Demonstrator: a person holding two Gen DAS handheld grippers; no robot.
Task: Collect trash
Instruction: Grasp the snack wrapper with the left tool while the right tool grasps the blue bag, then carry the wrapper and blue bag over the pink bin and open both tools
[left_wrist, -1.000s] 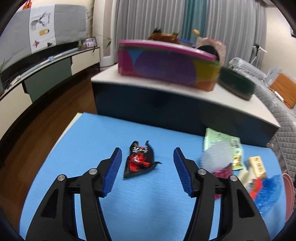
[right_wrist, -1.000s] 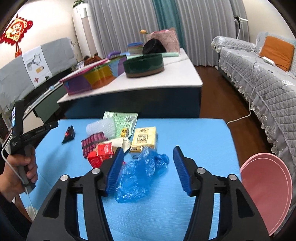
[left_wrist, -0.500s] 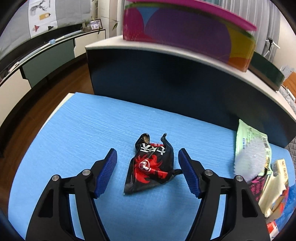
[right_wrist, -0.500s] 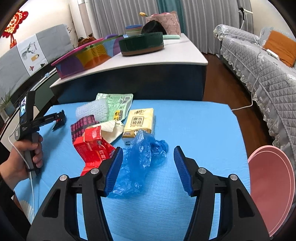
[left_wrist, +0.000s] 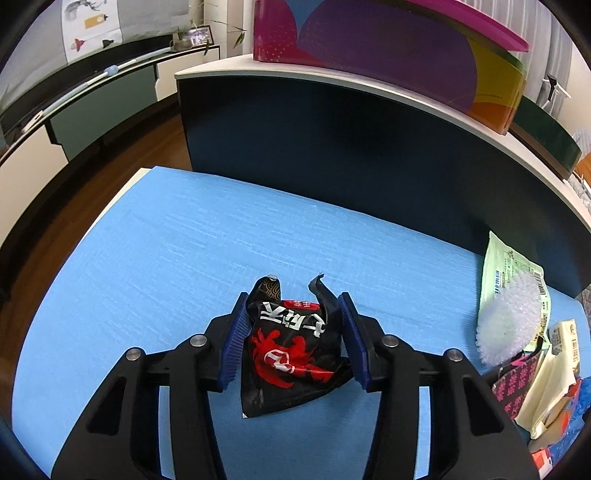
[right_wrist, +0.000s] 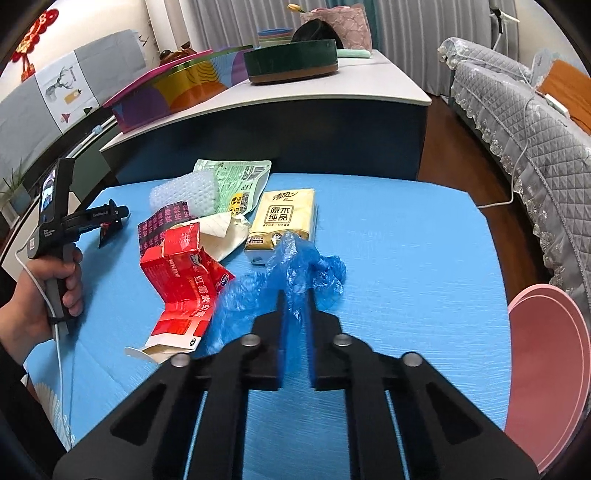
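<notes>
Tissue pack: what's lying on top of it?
The blue plastic bag, pinched by the right gripper, drapes over the tissue pack's near end. That end is hidden.

A blue mat (right_wrist: 406, 229) covers the low table. At twelve o'clock stands a dark counter with a white top (right_wrist: 332, 85), carrying a multicoloured box (right_wrist: 173, 92) at eleven and a round green tin (right_wrist: 291, 66) beside it. A grey quilted sofa (right_wrist: 524, 122) runs at two o'clock; a pink disc (right_wrist: 546, 369) sits at four.

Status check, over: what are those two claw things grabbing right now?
Left gripper closed on black snack wrapper. Right gripper pinching blue plastic bag. Nothing blocking.
</notes>
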